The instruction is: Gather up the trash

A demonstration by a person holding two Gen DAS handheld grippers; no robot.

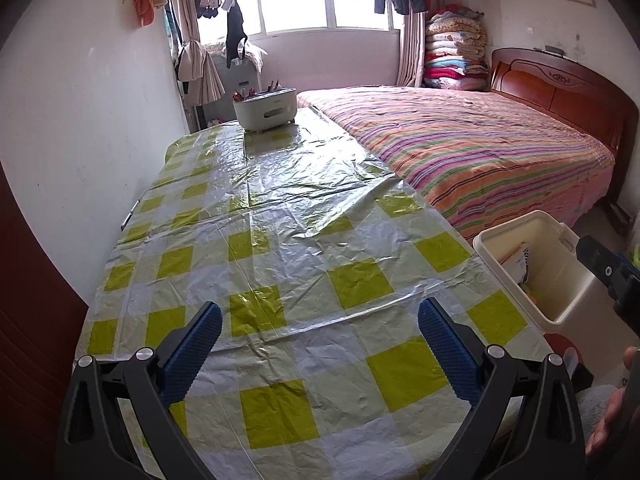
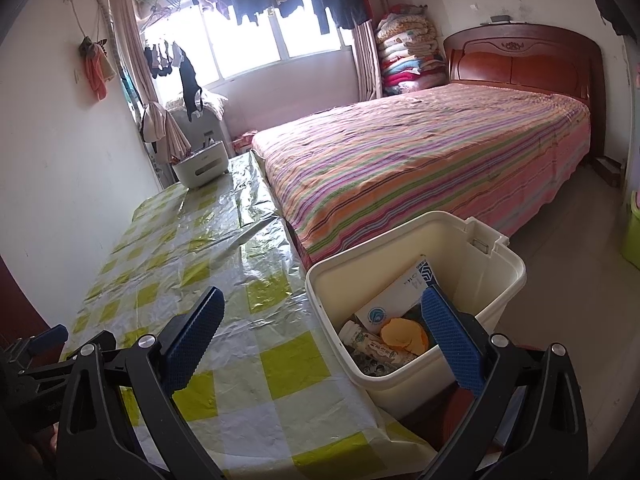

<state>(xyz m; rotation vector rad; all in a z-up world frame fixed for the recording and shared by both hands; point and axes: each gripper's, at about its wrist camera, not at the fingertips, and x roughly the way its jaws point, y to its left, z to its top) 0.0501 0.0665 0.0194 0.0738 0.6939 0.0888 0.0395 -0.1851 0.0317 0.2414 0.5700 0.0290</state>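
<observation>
- Nearest to me, the left gripper [image 1: 320,344] hangs low over the counter [image 1: 280,240], jaws spread wide with nothing between them, only the yellow-checked plastic cover below.
- The right gripper [image 2: 320,334] is released too, jaws well apart and empty; one pad sits over the counter's edge, the other over the bin's [image 2: 508,288] mouth.
- The bin stands just beside the counter's right edge, off the counter itself, rim about level with the top. It lies ahead and to the right of the right jaws, and well to the right of the left ones, so the right hand is clearly the nearer.
- The trash is inside it: a white card [image 2: 396,292] leaning on the far wall, an orange scrap [image 2: 404,334], and a small bottle [image 2: 376,346] lying on its side, long axis running left to right along the bottom.
- I can see no loose trash on the counter's near or middle stretch, so the collecting looks close to done. Any last piece would have to travel rightward over the edge to drop in.
- At the counter's far end sits a white caddy [image 1: 265,110] with pens or brushes sticking up.
- Beyond and to the right, the striped bed [image 1: 460,152] butts against the counter, with a window [image 1: 320,4] behind.
</observation>
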